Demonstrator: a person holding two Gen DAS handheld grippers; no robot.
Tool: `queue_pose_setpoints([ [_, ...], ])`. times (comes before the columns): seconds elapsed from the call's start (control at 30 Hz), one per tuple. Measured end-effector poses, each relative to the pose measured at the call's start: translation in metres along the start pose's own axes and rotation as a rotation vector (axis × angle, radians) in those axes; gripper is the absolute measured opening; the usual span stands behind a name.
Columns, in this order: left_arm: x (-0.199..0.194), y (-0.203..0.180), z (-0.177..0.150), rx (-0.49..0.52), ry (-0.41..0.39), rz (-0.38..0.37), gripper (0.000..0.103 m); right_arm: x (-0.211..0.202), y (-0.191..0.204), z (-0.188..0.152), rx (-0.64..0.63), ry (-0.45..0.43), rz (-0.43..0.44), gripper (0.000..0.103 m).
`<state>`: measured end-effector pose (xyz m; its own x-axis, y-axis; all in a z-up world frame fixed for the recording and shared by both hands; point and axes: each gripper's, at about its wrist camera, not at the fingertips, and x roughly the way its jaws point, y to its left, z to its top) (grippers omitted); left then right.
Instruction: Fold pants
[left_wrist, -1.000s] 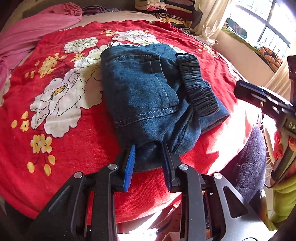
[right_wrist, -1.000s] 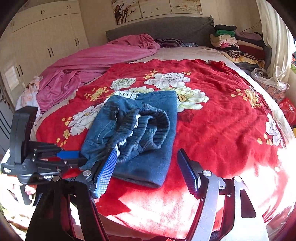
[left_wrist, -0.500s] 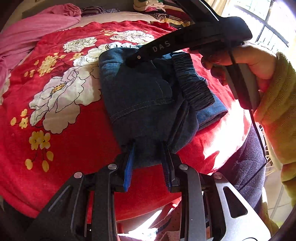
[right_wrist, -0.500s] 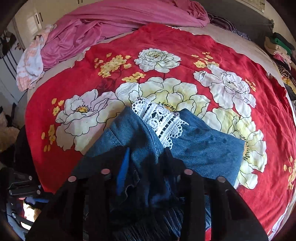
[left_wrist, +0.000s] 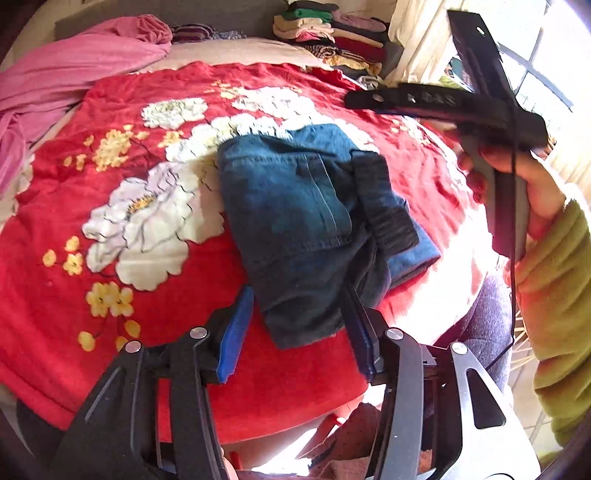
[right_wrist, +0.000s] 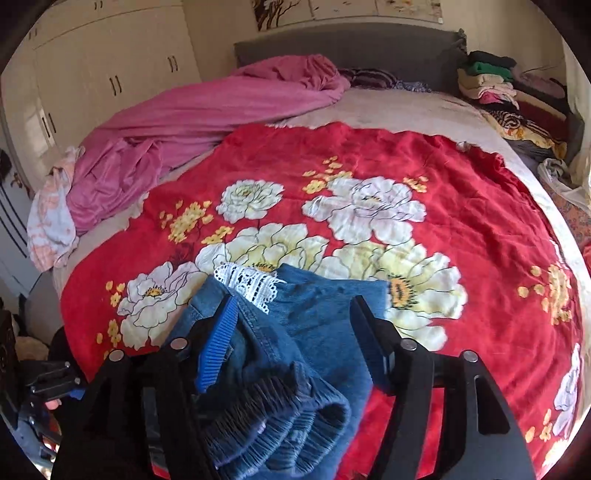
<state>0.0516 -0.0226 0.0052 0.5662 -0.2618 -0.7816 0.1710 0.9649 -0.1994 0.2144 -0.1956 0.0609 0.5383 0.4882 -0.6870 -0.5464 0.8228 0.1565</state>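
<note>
The folded blue denim pants (left_wrist: 306, 221) lie on the red flowered blanket (left_wrist: 110, 295), dark elastic waistband (left_wrist: 388, 210) on top at the right. My left gripper (left_wrist: 295, 328) straddles their near corner; its jaws are opening and the blue pads stand off the cloth. In the right wrist view the pants (right_wrist: 325, 306) show white lace trim (right_wrist: 251, 282) at the far fold and the waistband (right_wrist: 280, 417) close below. My right gripper (right_wrist: 295, 332) hovers over them, jaws opening, nothing pinched. A hand in a green sleeve (left_wrist: 517, 177) carries it.
A crumpled pink sheet (right_wrist: 184, 122) fills the bed's far left. Folded clothes (right_wrist: 491, 81) are stacked at the far right by the grey headboard (right_wrist: 332, 44). White wardrobe doors (right_wrist: 92, 74) stand at the left. A bright window (left_wrist: 546, 66) lies to the right, and the bed's edge is just below the grippers.
The left jaws, shut on the pants' near corner before, have spread and let it go. The right gripper, shut on the pants half a second ago, has opened and drawn back.
</note>
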Motion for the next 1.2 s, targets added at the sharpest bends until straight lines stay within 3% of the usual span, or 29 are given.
queue_pose_setpoints([
  [0.2,-0.009,0.013,0.024,-0.041,-0.036,0.053,0.050,-0.051,-0.025,-0.021,0.070,-0.087,-0.048,0.072],
  [0.33,-0.008,0.019,0.041,-0.058,-0.064,0.087,0.066,-0.061,-0.030,-0.037,0.073,-0.089,-0.083,0.079],
  [0.7,0.026,0.021,0.074,-0.078,-0.067,0.136,0.076,-0.027,-0.035,-0.068,0.131,0.008,-0.047,0.079],
  [1.2,0.059,0.027,0.067,-0.098,-0.024,0.144,0.081,0.006,-0.029,-0.079,0.141,0.078,-0.003,0.079],
])
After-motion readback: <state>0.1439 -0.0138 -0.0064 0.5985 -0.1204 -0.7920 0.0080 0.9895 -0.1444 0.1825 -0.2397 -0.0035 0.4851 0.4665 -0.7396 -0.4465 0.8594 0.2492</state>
